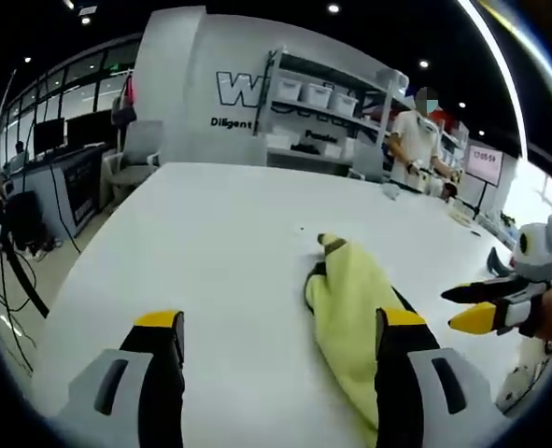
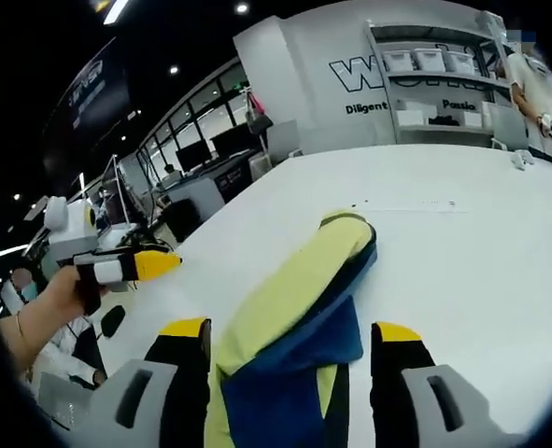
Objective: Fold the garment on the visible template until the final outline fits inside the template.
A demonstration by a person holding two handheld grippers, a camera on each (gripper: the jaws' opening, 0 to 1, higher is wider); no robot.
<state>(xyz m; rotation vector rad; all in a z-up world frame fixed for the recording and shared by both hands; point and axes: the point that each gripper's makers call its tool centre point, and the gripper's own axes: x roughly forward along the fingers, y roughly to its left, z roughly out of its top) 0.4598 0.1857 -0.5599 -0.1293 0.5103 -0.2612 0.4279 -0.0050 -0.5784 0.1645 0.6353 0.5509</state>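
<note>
Lying crumpled on the white bench (image 1: 210,243), the garment (image 1: 355,317) is a long yellow bundle with dark blue lining showing at its edges; in the right gripper view the garment (image 2: 294,308) runs from between the jaws up toward mid-bench, yellow on top, blue panel spilling out low and to the right. Left hand-held gripper (image 1: 280,341): jaws spread wide, nothing between them but bare bench, with the right jaw overlapping the cloth's edge in the picture; whether it touches I cannot tell. Right hand-held gripper (image 2: 290,345): jaws also wide apart, straddling the near end of the garment, no visible pinch on the fabric. In the left gripper view the other hand-held gripper comes in from the right, black and yellow tips just beside the cloth, apart from it. In the right gripper view the other one sits at the left, held by a hand (image 2: 56,299), off the bench edge. Open bench on every side of the garment: broad bare surface to its left and beyond it, far edge well apart. A faint line (image 2: 406,205) marks the bench beyond the garment's tip. Shelving (image 1: 327,107) with bins and a person (image 1: 416,140) stand past the far edge.
</note>
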